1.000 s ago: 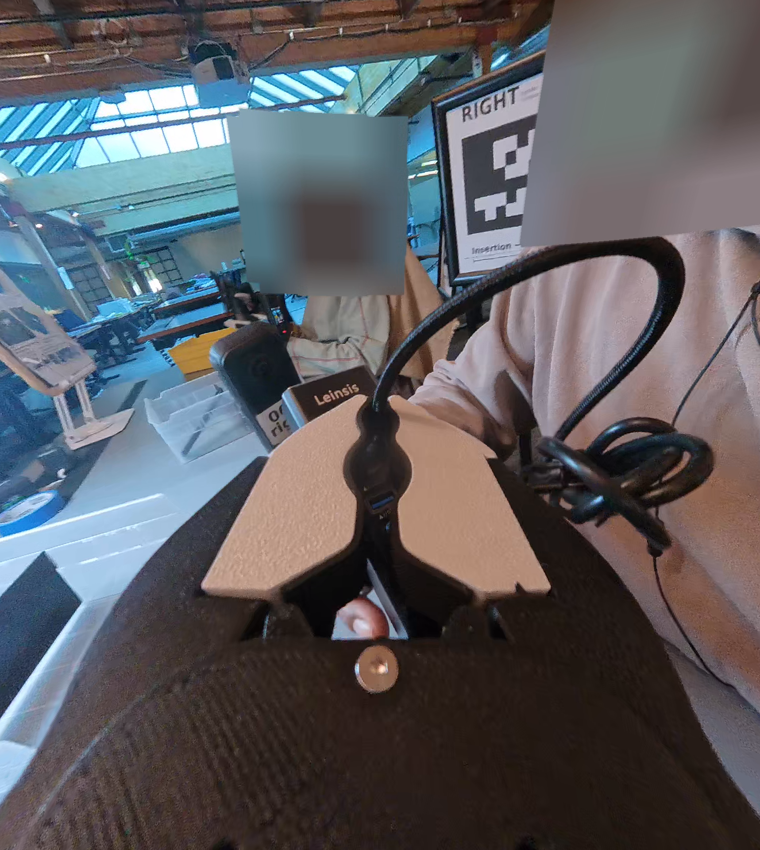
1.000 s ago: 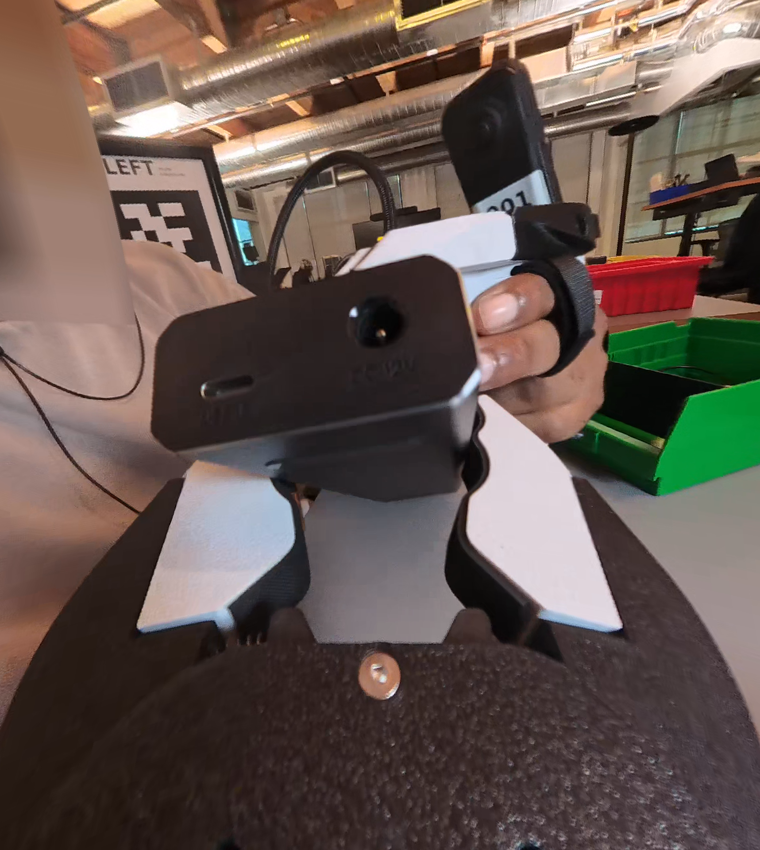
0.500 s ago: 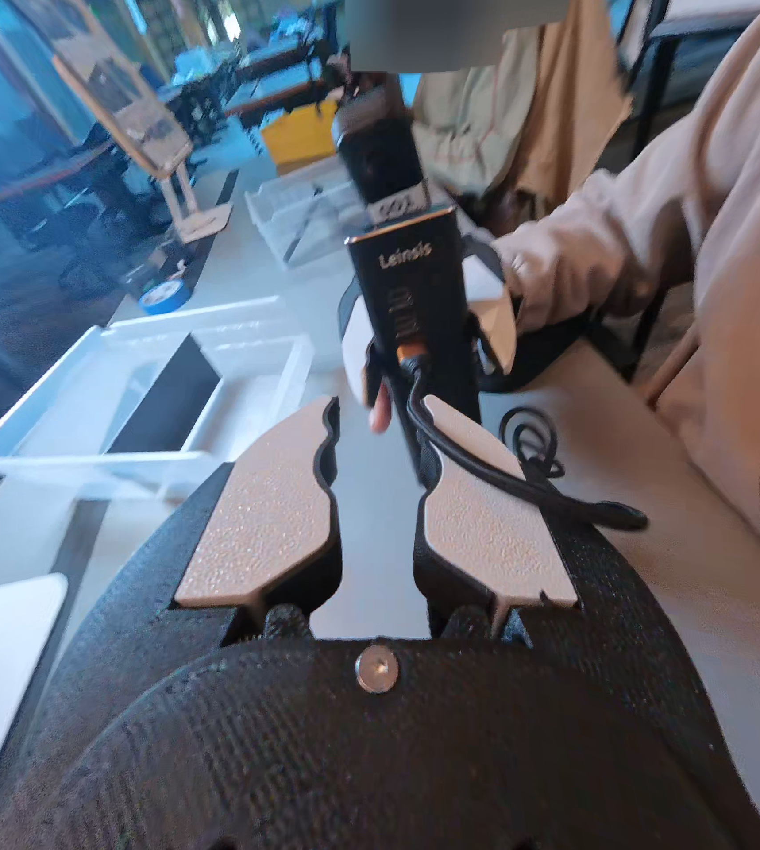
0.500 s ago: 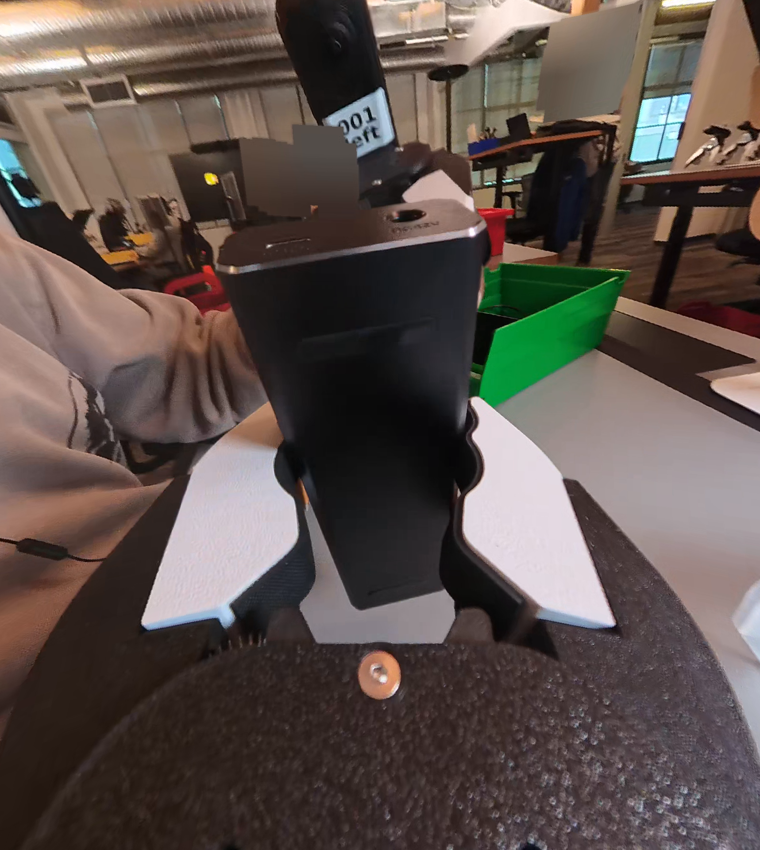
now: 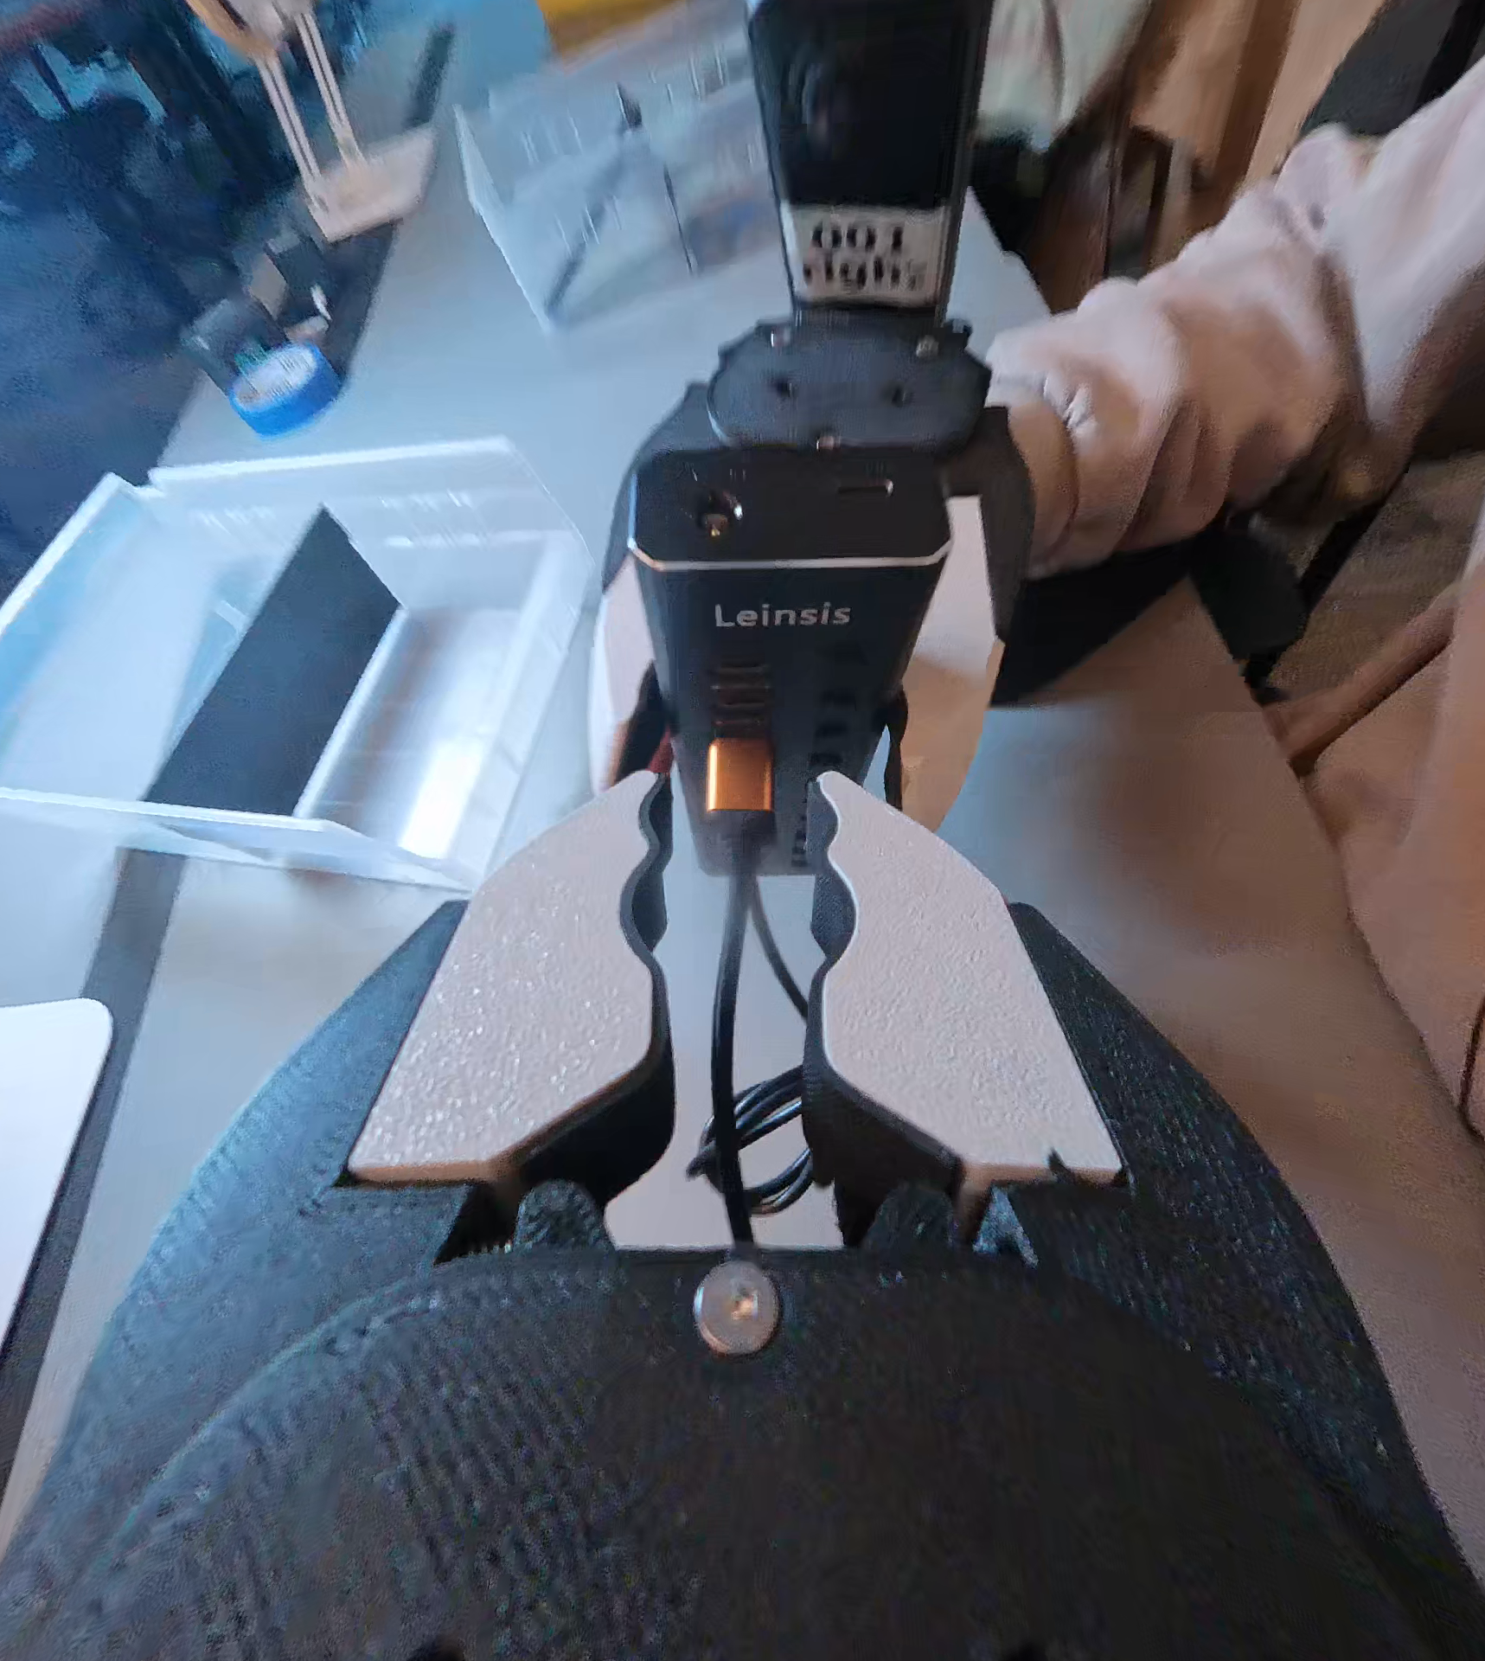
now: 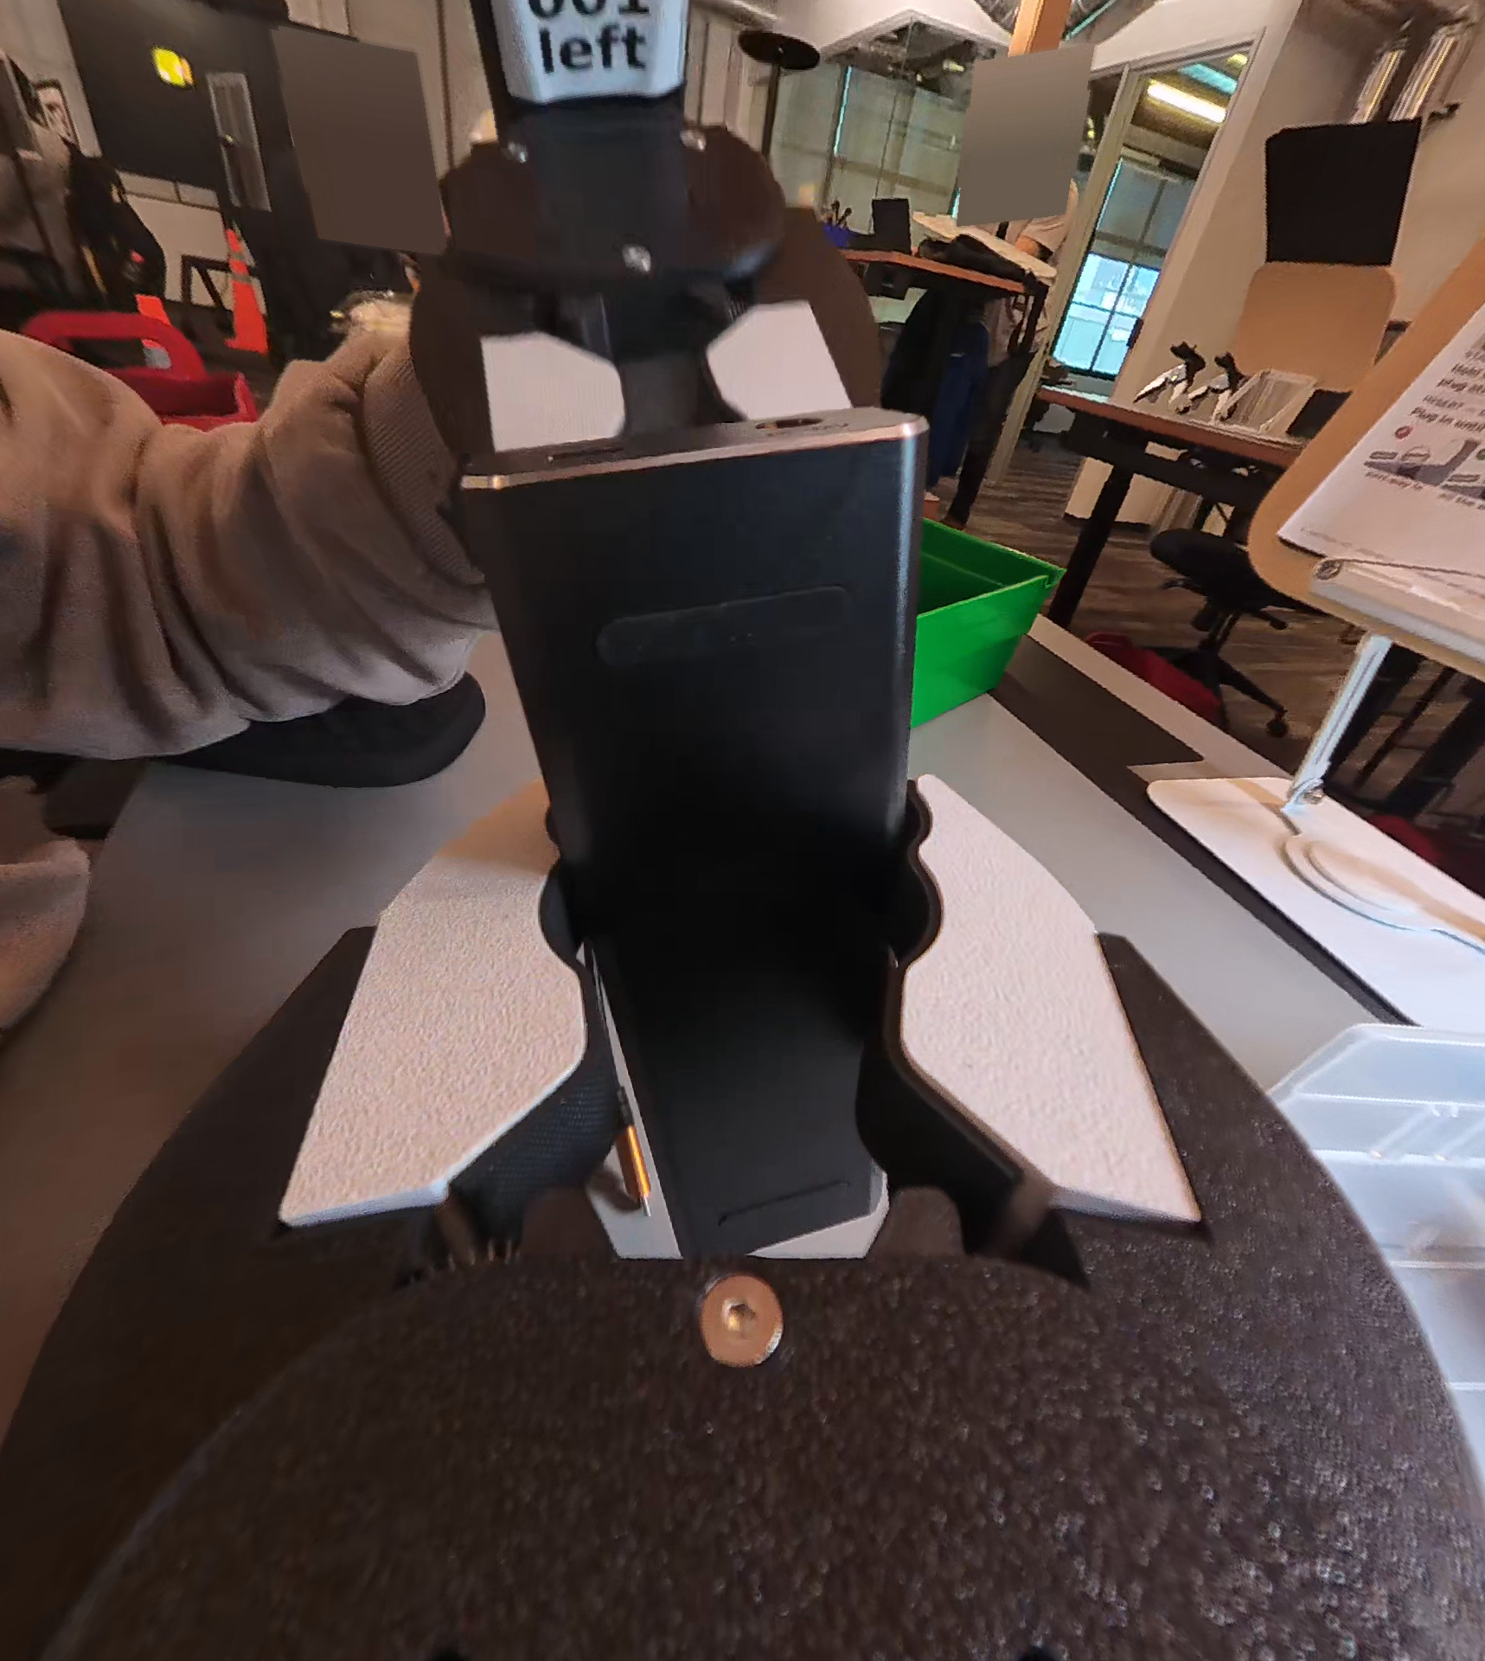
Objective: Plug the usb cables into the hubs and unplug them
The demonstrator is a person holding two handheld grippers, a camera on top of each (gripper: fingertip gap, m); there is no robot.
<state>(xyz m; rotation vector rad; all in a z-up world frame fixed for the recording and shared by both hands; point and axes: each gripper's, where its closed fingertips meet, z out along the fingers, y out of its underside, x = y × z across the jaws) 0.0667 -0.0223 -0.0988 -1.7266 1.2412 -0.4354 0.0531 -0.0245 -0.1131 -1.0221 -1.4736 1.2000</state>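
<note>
A black USB hub [image 5: 797,629] stands upright, held in my right gripper [image 6: 734,809], whose jaws are shut on its lower sides. In the right wrist view the hub's plain back [image 6: 702,674] faces me. An orange-tipped USB plug [image 5: 738,777] sits in a lower port of the hub, and its thin black cable [image 5: 725,1034] hangs down to a coil on the table. My left gripper [image 5: 734,791] is open, with its fingertips either side of the plug and not touching it. It also shows behind the hub in the right wrist view [image 6: 658,377].
A clear plastic tray [image 5: 136,575] lies on the grey table at the left, with a blue tape roll [image 5: 285,382] beyond it. A green bin [image 6: 972,611] and a white stand with an instruction board [image 6: 1439,467] lie to the right. A person's sleeve [image 5: 1215,359] reaches in. Only a small space, under 4 cm, lies between the two pairs of fingers.
My left gripper has let go of the cable plug, which now sits in the hub, and has opened. Both grippers have tilted down toward the table, and the hub now stands upright.
</note>
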